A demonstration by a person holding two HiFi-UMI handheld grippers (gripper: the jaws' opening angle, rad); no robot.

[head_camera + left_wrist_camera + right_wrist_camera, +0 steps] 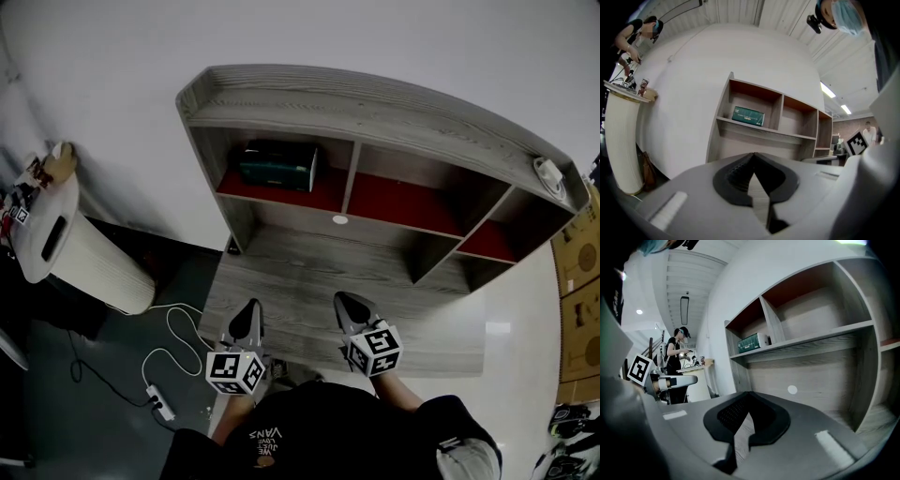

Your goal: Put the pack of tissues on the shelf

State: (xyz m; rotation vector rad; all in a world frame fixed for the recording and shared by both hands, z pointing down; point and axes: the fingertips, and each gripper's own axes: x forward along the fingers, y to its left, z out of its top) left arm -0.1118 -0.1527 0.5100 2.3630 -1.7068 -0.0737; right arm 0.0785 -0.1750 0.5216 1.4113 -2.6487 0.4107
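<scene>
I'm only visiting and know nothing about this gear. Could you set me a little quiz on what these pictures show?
1. In the head view, which compartment of the shelf holds the pack of tissues: A left, B middle, C right?
2. True or false: the left gripper is gripping something.
3. Fill in: the jaws of the right gripper are ____.
Key: 1 A; 2 false; 3 shut.

Black tee (328,427) w/ white print; left gripper (251,307), right gripper (343,300) grey, b&w marker cubes (234,371).
</scene>
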